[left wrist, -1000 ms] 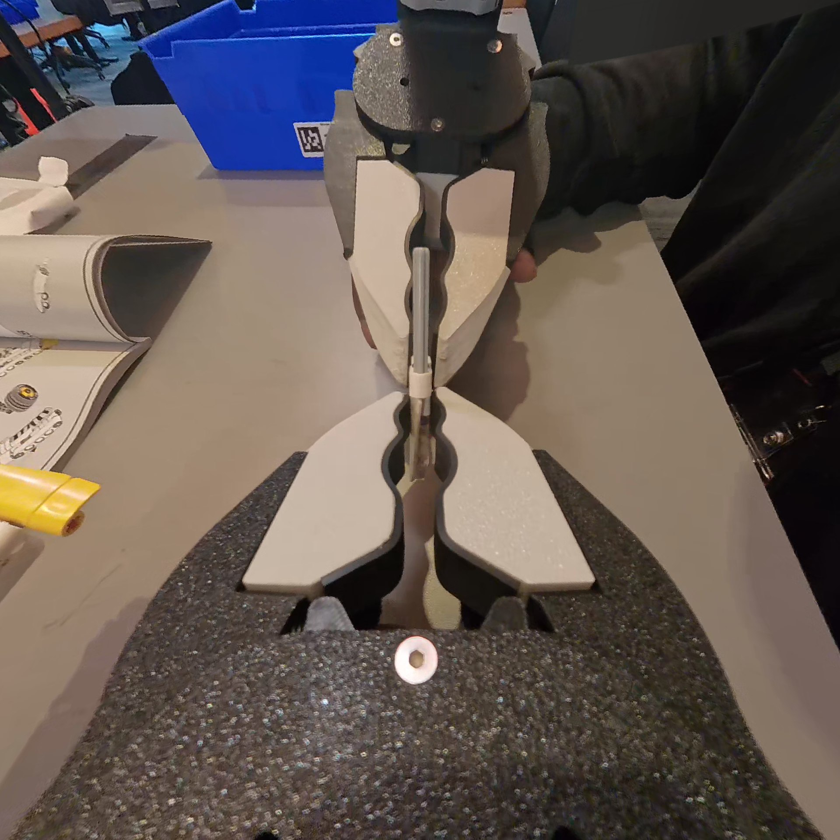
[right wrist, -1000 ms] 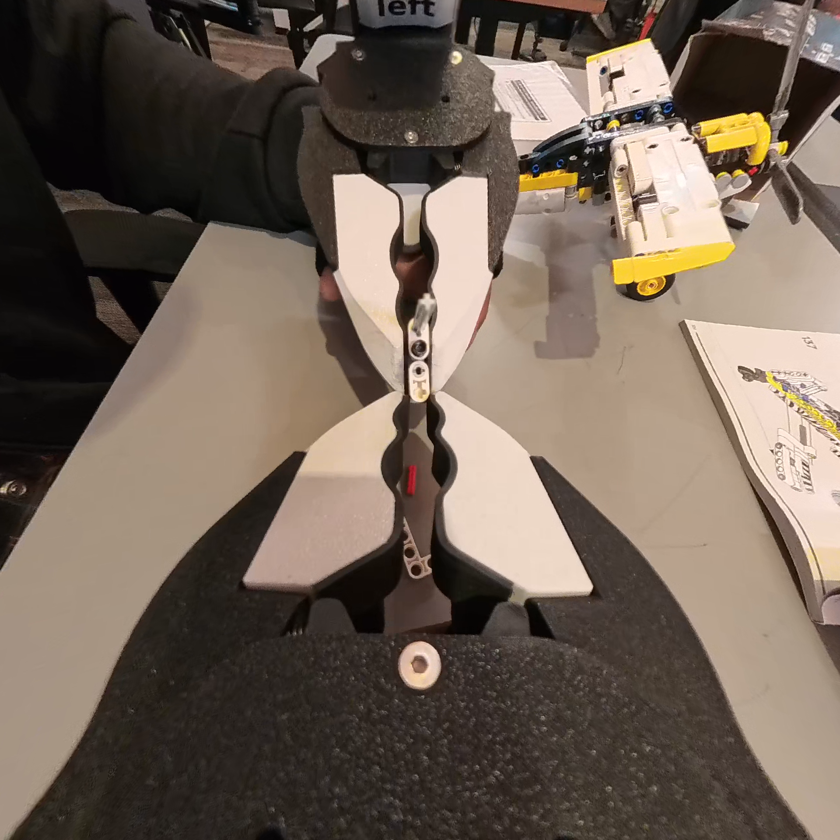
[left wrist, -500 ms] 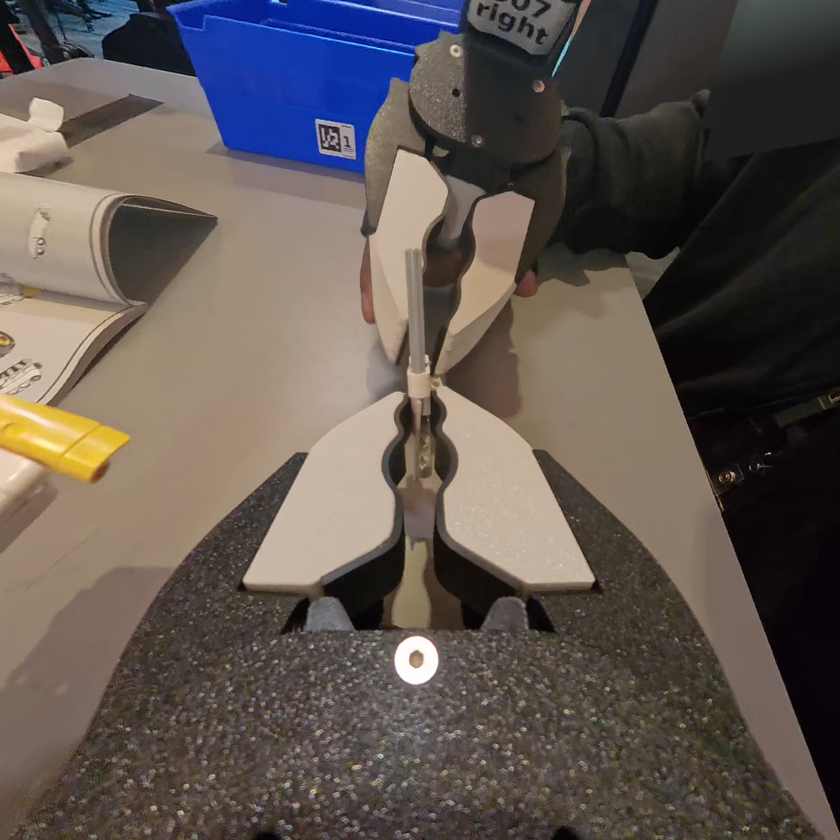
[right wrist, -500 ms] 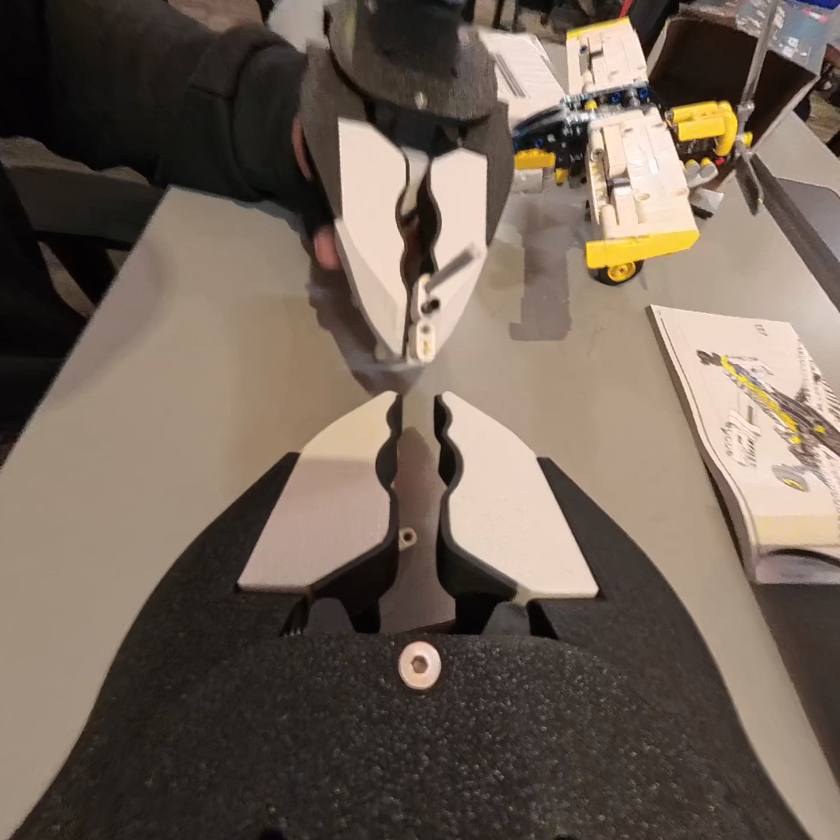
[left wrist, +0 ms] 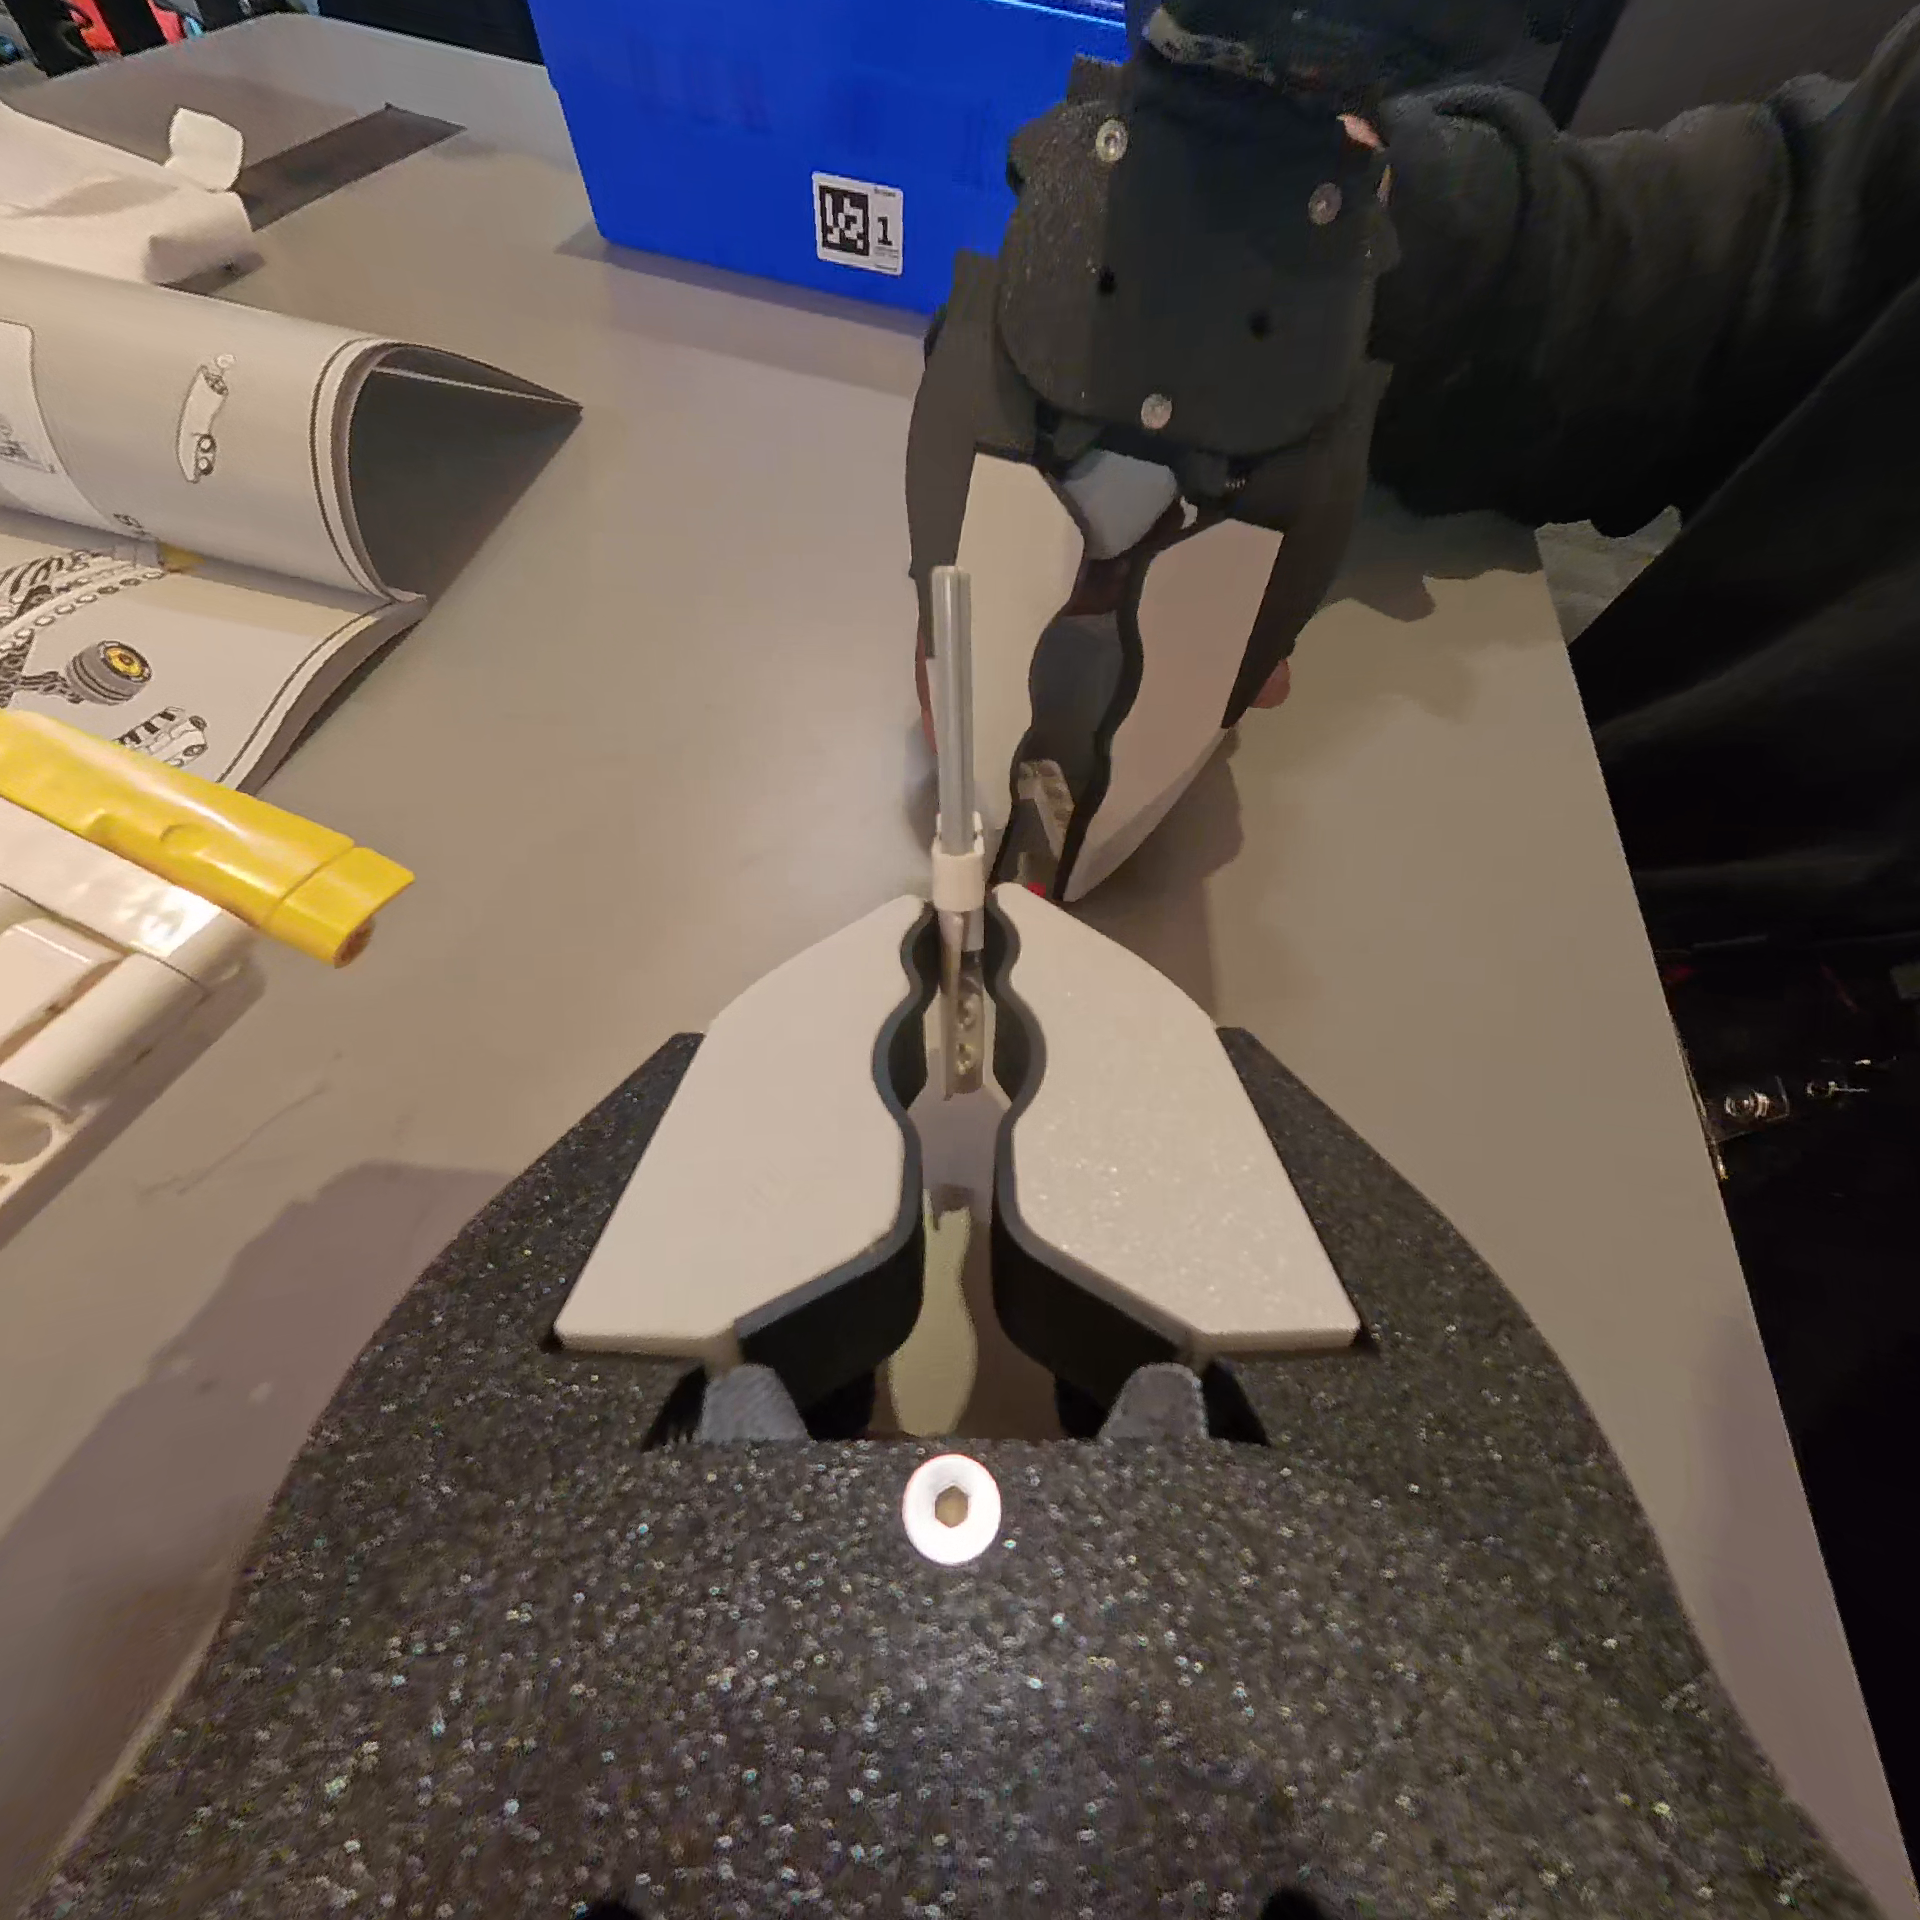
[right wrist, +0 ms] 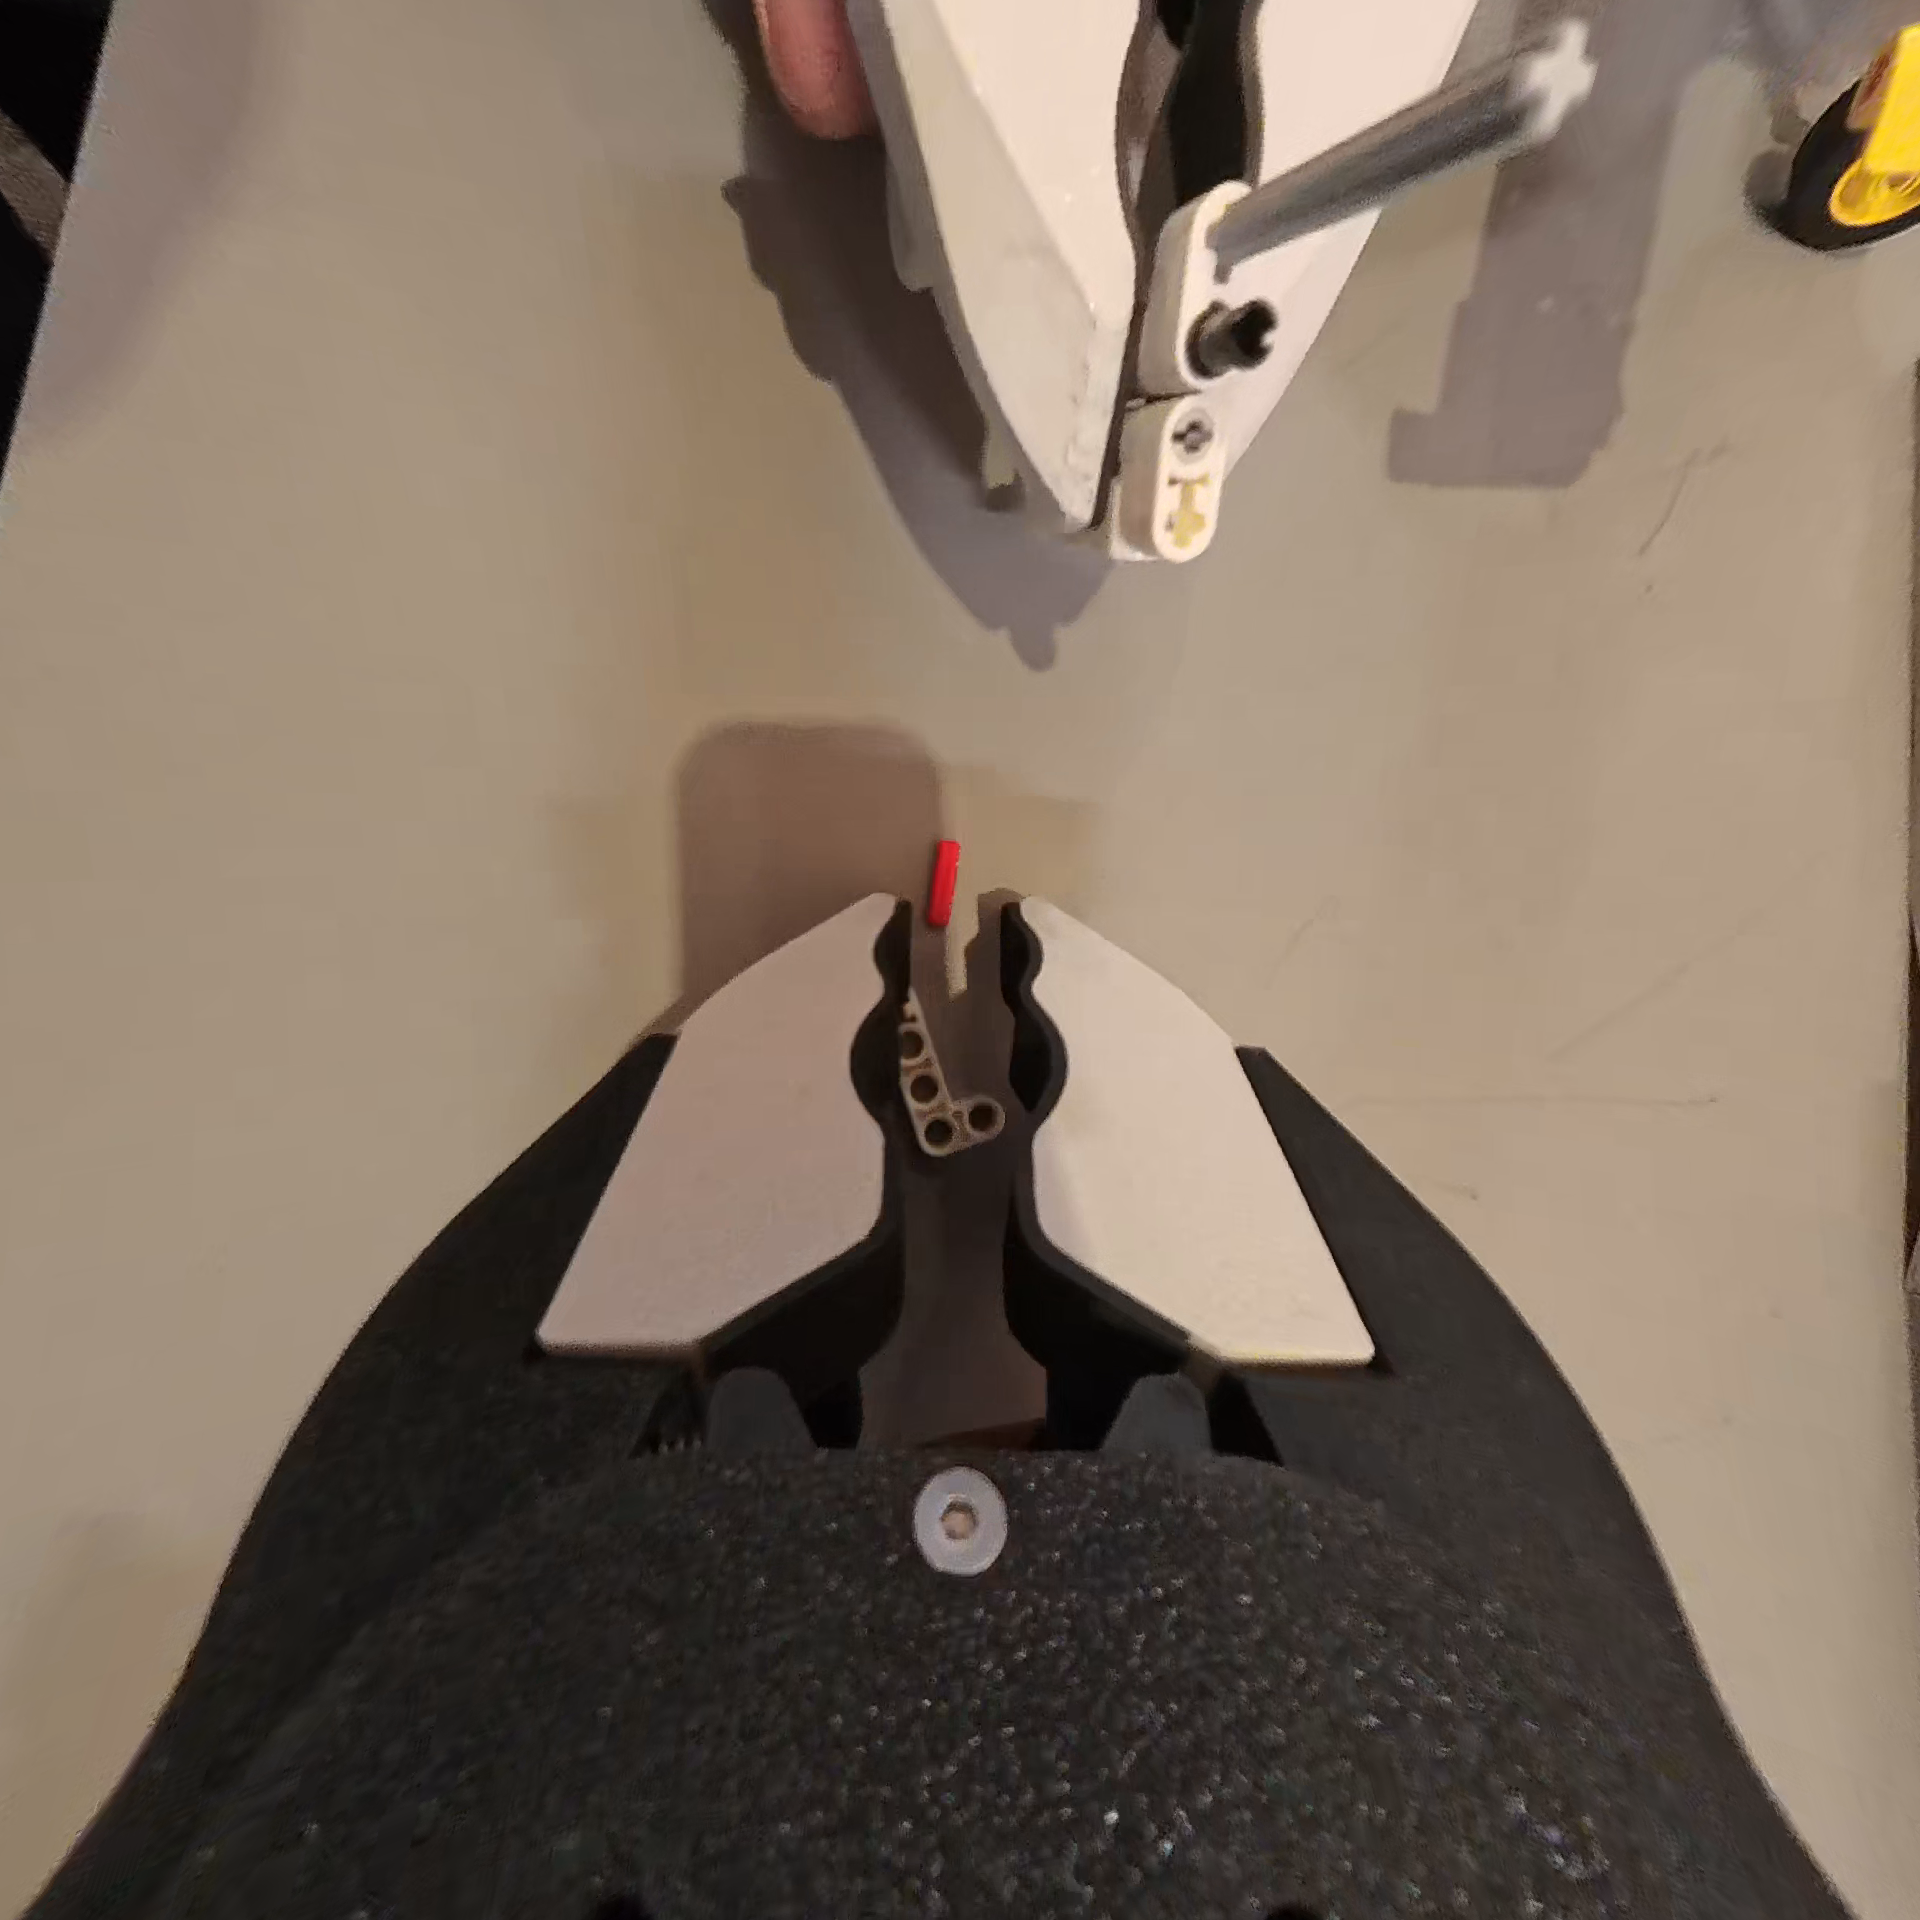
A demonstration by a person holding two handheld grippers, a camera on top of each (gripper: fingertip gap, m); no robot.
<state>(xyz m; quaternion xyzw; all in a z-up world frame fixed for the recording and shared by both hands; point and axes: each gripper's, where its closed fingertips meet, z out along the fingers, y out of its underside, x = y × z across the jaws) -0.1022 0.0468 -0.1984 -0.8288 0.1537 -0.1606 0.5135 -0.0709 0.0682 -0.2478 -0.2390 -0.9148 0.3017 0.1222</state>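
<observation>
Fingertips of the left gripper [left wrist: 961, 914] are clamped on a small toy-brick assembly: a thin white plastic link bar [right wrist: 1184, 395] with a long grey cross-shaped axle [left wrist: 953, 707] plugged into one of its holes. The pads pinch the flat faces of the bar near its lower end. This probably keeps the bar from turning and leaves the axle and the open holes free. In the right wrist view the axle sticks out sideways from the bar, and the assembly hangs above the grey table [left wrist: 623, 675], not touching it.

The right gripper [right wrist: 956, 914] points steeply down at the table with its fingers apart and nothing pinched. Between its pads, lower down, lies a small grey L-shaped beam with round holes [right wrist: 940, 1091]. It appears to rest flat on the table, close to one pad and clear of the other. Just past the fingertips sits a tiny red plastic pin [right wrist: 943, 881], also on the table. The two grippers are near each other but not touching.

A blue plastic bin [left wrist: 727, 125] stands at the far edge of the table. An open instruction booklet [left wrist: 208, 416] and part of a yellow and white brick-built model [left wrist: 187, 821] lie well apart to the side, likely kept within view for reference.
</observation>
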